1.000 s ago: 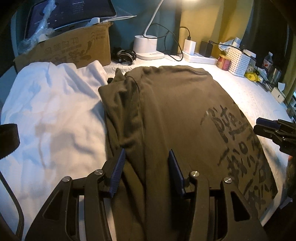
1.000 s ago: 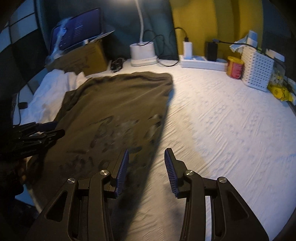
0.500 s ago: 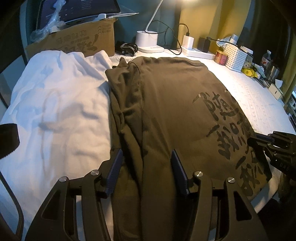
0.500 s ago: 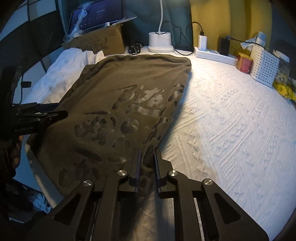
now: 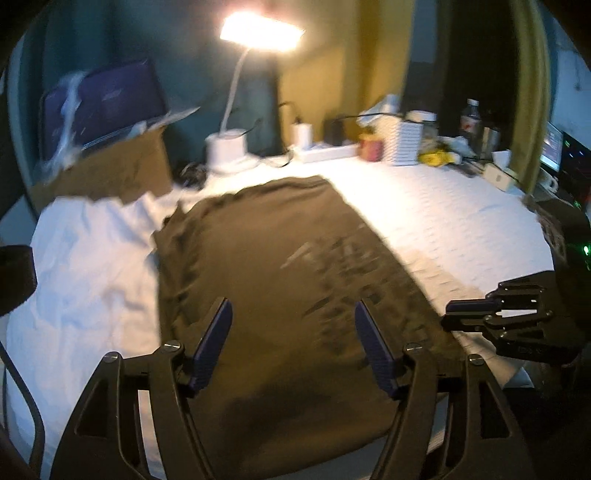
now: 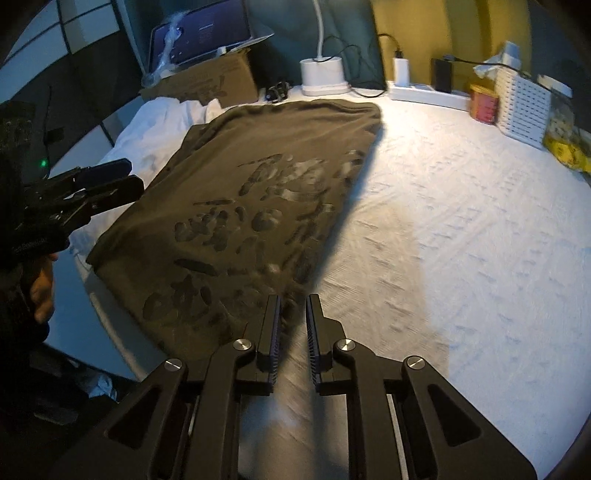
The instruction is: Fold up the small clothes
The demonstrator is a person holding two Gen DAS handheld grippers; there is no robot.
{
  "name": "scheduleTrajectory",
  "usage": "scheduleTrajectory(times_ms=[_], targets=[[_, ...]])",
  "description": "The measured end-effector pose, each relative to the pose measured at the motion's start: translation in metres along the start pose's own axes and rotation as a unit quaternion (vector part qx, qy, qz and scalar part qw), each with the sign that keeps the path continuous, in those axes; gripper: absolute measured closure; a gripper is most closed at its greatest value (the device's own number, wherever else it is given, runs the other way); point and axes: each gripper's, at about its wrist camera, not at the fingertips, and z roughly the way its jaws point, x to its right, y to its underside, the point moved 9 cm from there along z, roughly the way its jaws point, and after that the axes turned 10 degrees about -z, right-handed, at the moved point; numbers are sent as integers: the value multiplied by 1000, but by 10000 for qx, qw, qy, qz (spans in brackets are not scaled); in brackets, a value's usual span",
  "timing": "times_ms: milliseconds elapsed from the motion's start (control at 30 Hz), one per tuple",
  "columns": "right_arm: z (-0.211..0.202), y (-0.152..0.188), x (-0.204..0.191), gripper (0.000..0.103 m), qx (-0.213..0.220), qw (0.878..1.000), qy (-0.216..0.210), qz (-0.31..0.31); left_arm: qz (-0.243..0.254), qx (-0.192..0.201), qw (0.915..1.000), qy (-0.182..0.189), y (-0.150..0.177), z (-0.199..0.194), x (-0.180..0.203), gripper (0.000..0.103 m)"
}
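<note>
An olive t-shirt (image 5: pixel 266 258) with a dark print lies folded lengthwise on the white bedcover (image 6: pixel 461 240). My left gripper (image 5: pixel 292 308) hovers above the shirt's near end. Its jaws are opening wide and hold nothing. The right wrist view shows the left gripper (image 6: pixel 125 177) at the shirt's (image 6: pixel 258 166) left edge. My right gripper (image 6: pixel 294 301) is at the shirt's near right edge. Its jaws are opening from a narrow gap, with the cloth's edge lying between the tips and not pinched. The left wrist view, which is blurred, shows the right gripper (image 5: pixel 448 314) at the right.
A white garment (image 5: pixel 85 266) lies crumpled left of the shirt. Along the far edge stand a cardboard box (image 6: pixel 210 79) with a laptop (image 6: pixel 203 33), a lamp base (image 6: pixel 321 72), a power strip (image 6: pixel 424 92), a red can (image 6: pixel 484 103) and a white basket (image 6: pixel 524 107).
The left gripper has risen and drawn back from the shirt's left fold, spreading wider. The right gripper moved to the shirt's right edge, pinched it, and now stands slightly apart.
</note>
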Motion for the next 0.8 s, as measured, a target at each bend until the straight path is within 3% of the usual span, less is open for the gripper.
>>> scheduleTrajectory(times_ms=[67,100,167,233,267,433,567,800], targets=[[-13,2,11,50,102,9998,136,83,146,44,9999,11,-3,1,14,34],[-20,3,17,47,170,9995,215,146,198,64,9998,32,-4,1,19,34],[-34,5,31,47,279,9985,390,271,240,75,9997,76,-7,1,30,32],[-49,9,45,47,378,9969,561,401,239,121,9995,146,-10,0,38,19],[-55,10,50,47,421,9960,642,453,227,190,9994,204,-13,-2,45,17],[-90,14,83,46,663,9886,1152,706,165,593,9970,479,-31,-17,67,16],[-122,16,107,27,886,9794,1595,861,215,839,9939,681,-48,-29,87,10],[-170,13,128,26,1217,9645,2148,939,200,1320,9864,956,-72,-57,110,7]])
